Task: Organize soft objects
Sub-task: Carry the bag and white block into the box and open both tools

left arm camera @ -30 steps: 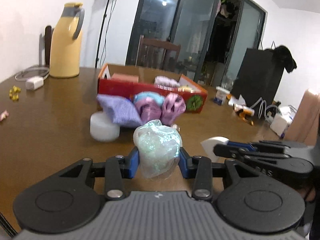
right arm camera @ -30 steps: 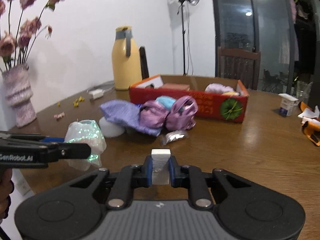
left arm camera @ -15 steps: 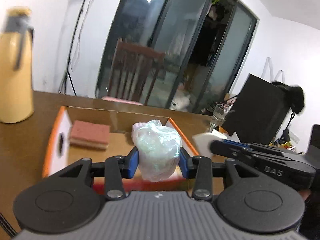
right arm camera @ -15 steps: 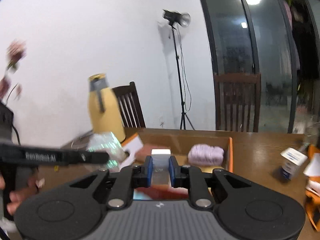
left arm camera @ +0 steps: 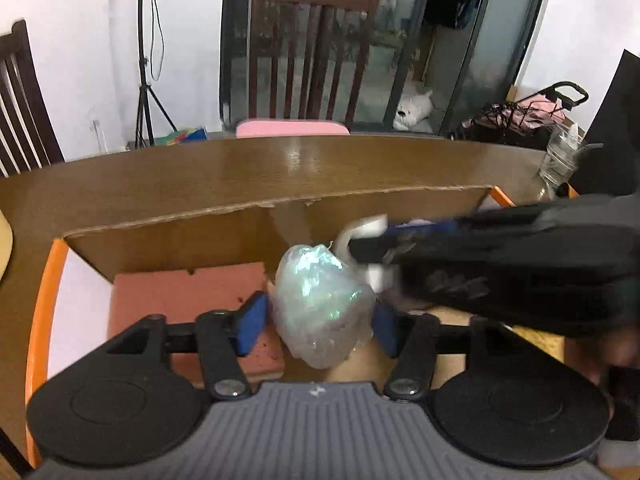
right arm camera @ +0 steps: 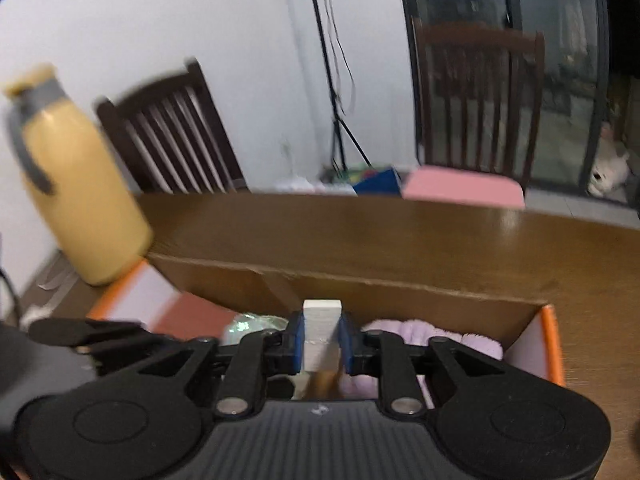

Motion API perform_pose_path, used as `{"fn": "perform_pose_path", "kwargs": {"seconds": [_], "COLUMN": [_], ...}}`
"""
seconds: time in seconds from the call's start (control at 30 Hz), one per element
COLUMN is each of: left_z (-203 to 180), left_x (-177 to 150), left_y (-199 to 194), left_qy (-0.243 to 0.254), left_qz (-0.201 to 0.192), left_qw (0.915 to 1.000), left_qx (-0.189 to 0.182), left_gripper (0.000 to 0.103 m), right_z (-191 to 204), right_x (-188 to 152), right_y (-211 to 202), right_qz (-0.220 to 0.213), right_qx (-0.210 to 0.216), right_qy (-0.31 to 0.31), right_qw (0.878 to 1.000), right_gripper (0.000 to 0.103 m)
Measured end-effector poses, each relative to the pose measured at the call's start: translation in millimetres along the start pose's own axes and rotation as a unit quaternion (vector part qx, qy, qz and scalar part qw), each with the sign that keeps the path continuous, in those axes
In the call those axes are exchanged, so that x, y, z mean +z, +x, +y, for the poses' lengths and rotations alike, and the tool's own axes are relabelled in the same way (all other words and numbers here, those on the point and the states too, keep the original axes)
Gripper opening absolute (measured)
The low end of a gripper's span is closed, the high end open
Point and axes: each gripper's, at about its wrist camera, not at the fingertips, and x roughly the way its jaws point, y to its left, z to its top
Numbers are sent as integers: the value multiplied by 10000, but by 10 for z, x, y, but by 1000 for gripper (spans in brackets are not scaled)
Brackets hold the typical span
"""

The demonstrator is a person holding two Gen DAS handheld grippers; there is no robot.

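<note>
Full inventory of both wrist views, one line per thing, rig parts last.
cardboard box: 1, brown inside, orange rim, on the table
table: 1, brown wood, under the box
iridescent plastic bundle: 1, clear with green sheen, over the box, between the left jaws
white block: 1, white, between the right jaws
sponge: 1, salmon pink, box floor, left part
fluffy cloth: 1, pale purple, box, right part
thermos jug: 1, yellow with grey handle, on table beside box
chairs: 2, dark wood, behind table
plush toy: 1, white, on floor by glass door
left gripper: black, blue pads, jaws opening
right gripper: black, blue pads, jaws opening
</note>
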Motion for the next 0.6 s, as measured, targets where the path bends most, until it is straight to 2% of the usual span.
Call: {"fn": "perform_pose_path", "kwargs": {"seconds": [0.03, 0.07, 0.1, 0.17, 0.3, 0.4, 0.5, 0.6], "left_z": [9, -1, -9, 7, 61, 79, 32, -24], "left_x": [11, 3, -10, -24, -12, -3, -17, -83], "left_y": [-15, -21, -31, -65, -263, -585, -964, -1391], "left_qy": [-50, -60, -70, -118, -278, -353, -180, -27], "left_qz": [-33, -74, -122, -176, -323, -473, -652, -865], "left_qw": [10000, 9999, 9999, 9996, 9989, 9981, 9974, 9954], "left_qx": [-77, -75, 23, 182, 195, 172, 227, 422], "left_gripper": [78, 84, 95, 97, 96, 96, 96, 96], "right_z": [13, -8, -7, 8, 50, 74, 60, 37], "right_x": [-18, -31, -48, -31, -2, 51, 61, 31], "right_y": [78, 123, 136, 112, -200, -517, -948, -1387], "right_qz": [66, 75, 36, -17, -242, -479, -669, -771], "right_qx": [53, 128, 126, 149, 139, 46, -3, -84], "right_qy": [47, 140, 205, 243, 233, 168, 201, 116], "right_qw": [10000, 9998, 9997, 9996, 9993, 9987, 9976, 9969], "right_gripper": [29, 33, 38, 43, 55, 59, 65, 65]}}
